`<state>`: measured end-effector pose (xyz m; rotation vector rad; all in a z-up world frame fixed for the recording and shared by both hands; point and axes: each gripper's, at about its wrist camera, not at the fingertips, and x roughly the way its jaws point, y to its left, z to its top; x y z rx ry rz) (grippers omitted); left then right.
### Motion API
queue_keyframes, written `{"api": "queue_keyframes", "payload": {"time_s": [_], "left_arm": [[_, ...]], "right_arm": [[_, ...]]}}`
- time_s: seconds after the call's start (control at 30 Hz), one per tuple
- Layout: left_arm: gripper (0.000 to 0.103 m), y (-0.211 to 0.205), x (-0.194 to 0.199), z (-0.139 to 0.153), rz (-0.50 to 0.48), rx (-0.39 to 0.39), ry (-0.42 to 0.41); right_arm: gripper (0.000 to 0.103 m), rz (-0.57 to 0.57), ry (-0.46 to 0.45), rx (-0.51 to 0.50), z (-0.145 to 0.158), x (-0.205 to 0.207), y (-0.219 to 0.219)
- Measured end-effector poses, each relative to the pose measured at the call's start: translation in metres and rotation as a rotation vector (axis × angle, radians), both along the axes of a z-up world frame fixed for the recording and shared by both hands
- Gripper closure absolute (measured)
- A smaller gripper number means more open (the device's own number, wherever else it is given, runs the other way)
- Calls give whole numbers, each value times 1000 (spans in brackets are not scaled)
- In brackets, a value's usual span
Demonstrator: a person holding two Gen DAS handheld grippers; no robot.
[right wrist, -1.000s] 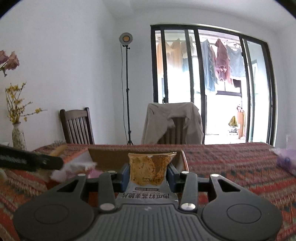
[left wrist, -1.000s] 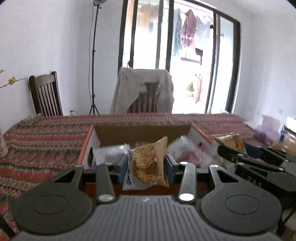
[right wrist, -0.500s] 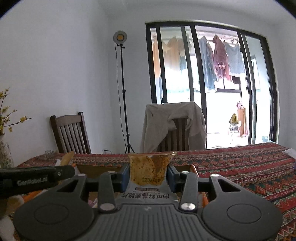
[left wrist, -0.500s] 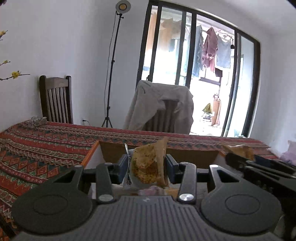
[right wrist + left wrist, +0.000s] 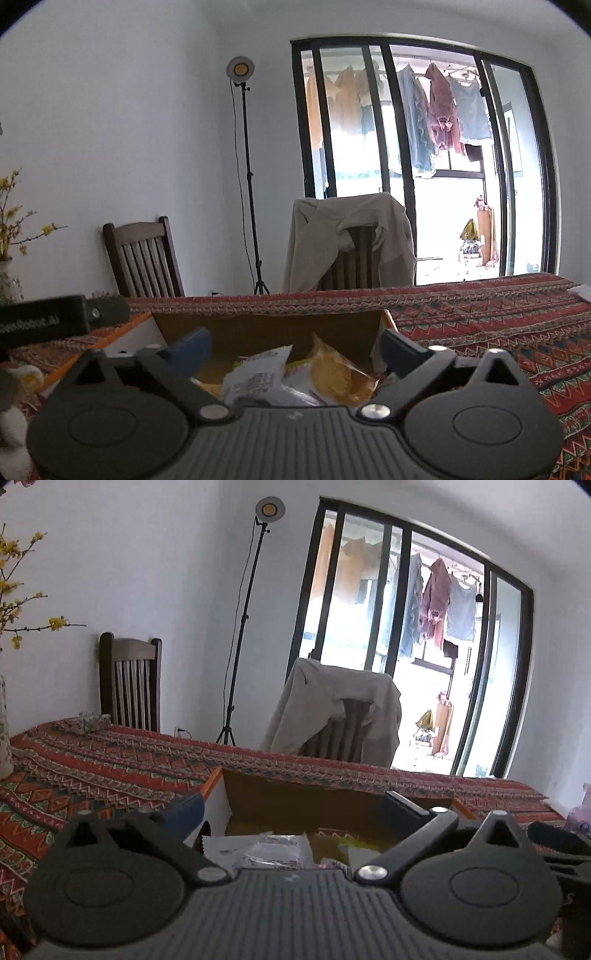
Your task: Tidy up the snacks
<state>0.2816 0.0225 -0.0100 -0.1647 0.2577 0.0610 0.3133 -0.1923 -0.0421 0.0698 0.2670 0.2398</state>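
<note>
An open cardboard box (image 5: 295, 801) with an orange rim sits on the patterned tablecloth; it also shows in the right wrist view (image 5: 266, 328). Several snack packets lie inside it: clear wrapped ones (image 5: 273, 849) in the left wrist view, a white packet (image 5: 255, 376) and a golden cracker packet (image 5: 340, 376) in the right wrist view. My left gripper (image 5: 291, 808) is open and empty above the box. My right gripper (image 5: 295, 343) is open and empty above the packets. The left gripper's body (image 5: 55, 321) shows at the left of the right wrist view.
The table (image 5: 92, 760) carries a red patterned cloth. A vase with yellow flowers (image 5: 5, 738) stands at its left. Two chairs (image 5: 129, 686), one draped with a beige jacket (image 5: 340, 705), and a lamp stand (image 5: 240, 635) are behind the table.
Both grippers have opened and let go of their cracker packets, which now lie in the box. Both cameras have tilted and shifted over the box.
</note>
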Motion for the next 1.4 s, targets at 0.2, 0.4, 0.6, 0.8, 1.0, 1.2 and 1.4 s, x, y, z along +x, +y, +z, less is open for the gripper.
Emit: {"api": "queue_keyframes", "payload": {"time_s": [0.2,0.4,0.6,0.8,1.0,1.2,1.4], "left_arm": [[0,3,-6,9,39,-25,-20],[0,6,-28,31,28,-38,-16],[0,12,-67,44,5,-28,1],[0,15,-120,42,5,21,2],[0,18,-168,22,-3,65,49],[0,22,-199,-3,-19,77,109],[0,21,-211,-27,-27,60,169]], "right_arm": [[0,-7,1,-10,3,4,1],[0,-27,-7,-24,25,-10,0],[0,-1,-14,-85,41,-52,2],[0,28,22,-102,37,-106,-1],[0,48,90,-95,21,-148,-8],[0,41,156,-89,-2,-175,-19],[0,26,212,-74,-20,-187,-26]]}}
